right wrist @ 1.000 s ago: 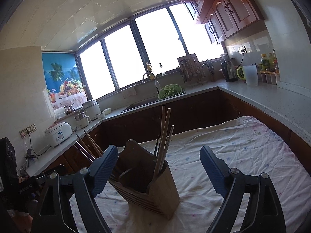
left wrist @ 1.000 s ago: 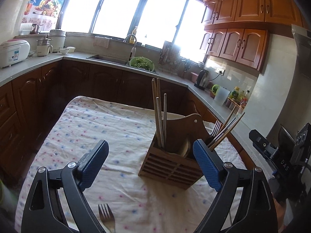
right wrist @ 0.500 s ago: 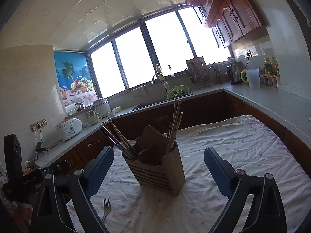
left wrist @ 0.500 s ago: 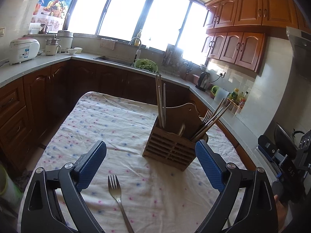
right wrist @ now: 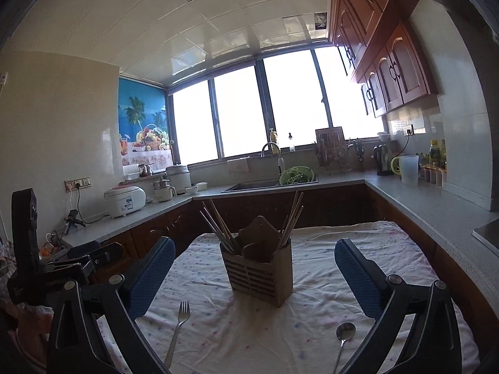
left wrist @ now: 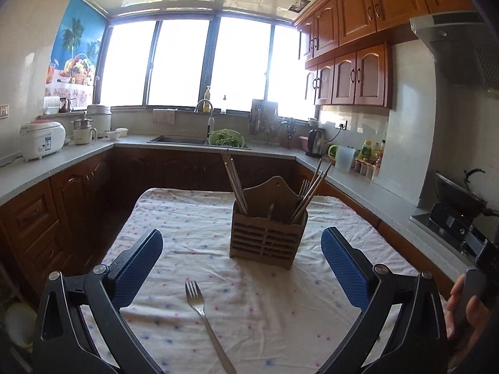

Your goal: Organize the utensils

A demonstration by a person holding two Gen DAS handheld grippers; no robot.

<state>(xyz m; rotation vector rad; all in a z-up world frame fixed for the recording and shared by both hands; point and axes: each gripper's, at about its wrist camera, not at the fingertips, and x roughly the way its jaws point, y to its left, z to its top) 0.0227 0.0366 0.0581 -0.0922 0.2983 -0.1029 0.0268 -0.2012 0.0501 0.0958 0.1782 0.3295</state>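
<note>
We are holding both tongs wide apart and empty above the near edge of the cloth-covered worktop (left wrist: pixel 187 218). The left tongs (left wrist: pixel 241 258) are framing the wooden utensil holder (left wrist: pixel 268 237), which is standing upright around the middle of the worktop with chopsticks (left wrist: pixel 234 180) leaning out of its compartments. A fork (left wrist: pixel 205 321) is lying flat near the near edge, tines toward the holder. The right tongs (right wrist: pixel 254 275) are hovering likewise, and a spoon (right wrist: pixel 344 336) is lying toward the near right corner.
</note>
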